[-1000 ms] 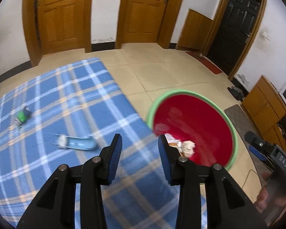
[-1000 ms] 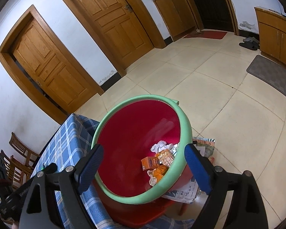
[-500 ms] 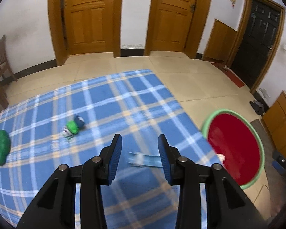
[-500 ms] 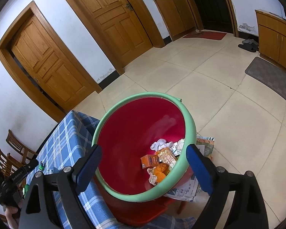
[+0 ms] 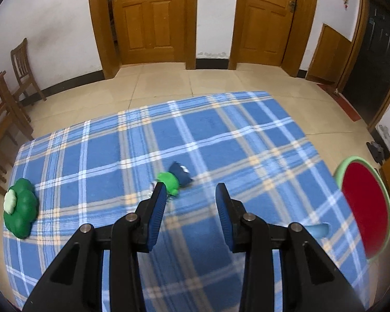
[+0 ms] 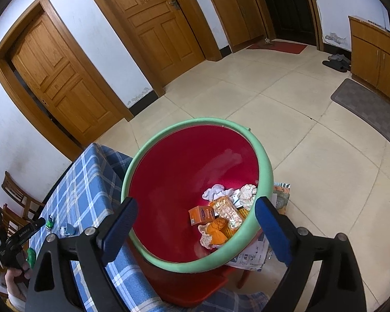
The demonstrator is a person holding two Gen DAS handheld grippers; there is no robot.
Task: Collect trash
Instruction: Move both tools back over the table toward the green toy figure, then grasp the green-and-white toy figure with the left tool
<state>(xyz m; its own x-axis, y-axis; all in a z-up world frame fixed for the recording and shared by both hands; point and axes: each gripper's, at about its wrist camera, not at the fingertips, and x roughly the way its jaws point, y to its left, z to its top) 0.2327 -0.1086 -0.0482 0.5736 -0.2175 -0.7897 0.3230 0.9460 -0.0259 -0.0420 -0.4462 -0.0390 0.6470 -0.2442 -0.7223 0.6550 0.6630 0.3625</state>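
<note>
Left tool: Your left tool (image 5: 190, 197) hangs over the blue plaid bench (image 5: 221, 135) with its fingers apart and nothing between them.

Nearest trash: The crumpled green-and-navy wrapper (image 5: 174, 178) lies on the cloth just ahead of that tool and a little to the left of its centre line. Its green end sits right at the tip of the left finger and its navy end points up and to the right. It is blurred, so the exact shape cannot be told.

Long axis: The wrapper appears to run slantwise across the tool's opening rather than along it. I judge that you would want to shift left and forward so the gap straddles the middle of it.

Other trash: A pale blue piece (image 5: 318, 230) lies on the bench low on the right, partly hidden behind the right finger and near the bin.

Not trash, likely: The green clover-shaped object (image 5: 20, 209) sits well apart at the left edge of the bench.

Right tool: Your right tool (image 6: 195, 221) is spread wide and empty, held over the red bin with the green rim (image 6: 265, 166), which already holds wrappers and a small orange box (image 6: 201, 215).

Which hand: The left is clearly nearer the wrapper, and the bin lies to its right.
</note>
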